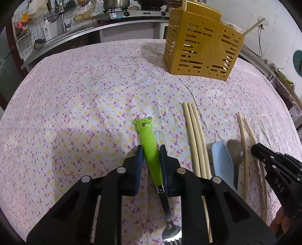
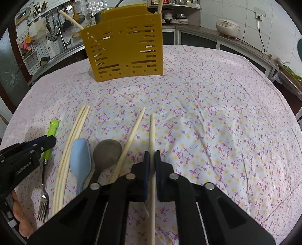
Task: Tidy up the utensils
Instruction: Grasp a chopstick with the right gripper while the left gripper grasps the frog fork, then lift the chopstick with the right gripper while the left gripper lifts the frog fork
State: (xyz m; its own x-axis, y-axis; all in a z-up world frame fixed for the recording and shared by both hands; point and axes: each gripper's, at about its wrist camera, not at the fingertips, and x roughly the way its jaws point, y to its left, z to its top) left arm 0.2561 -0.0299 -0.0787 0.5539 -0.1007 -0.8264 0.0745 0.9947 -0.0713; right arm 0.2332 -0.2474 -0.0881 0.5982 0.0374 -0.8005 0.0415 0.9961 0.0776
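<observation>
A fork with a green frog handle [image 1: 148,139] lies on the flowered tablecloth [image 1: 85,98]. My left gripper [image 1: 151,150] is shut on that handle, with the blue pads against both its sides and the tines pointing back under the gripper. In the right wrist view my right gripper [image 2: 152,154] is shut on one pale chopstick [image 2: 152,132] that lies on the cloth. A second chopstick [image 2: 135,130] lies just left of it. Between the two grippers lie a grey spoon [image 2: 107,152], a light blue spoon [image 2: 80,156] and three chopsticks side by side [image 2: 75,135].
A yellow slotted utensil holder [image 1: 202,49] stands at the far side of the table with chopsticks [image 1: 253,26] sticking out of it. Behind it run a kitchen counter with a stove [image 1: 132,13] and a rice cooker [image 2: 227,28].
</observation>
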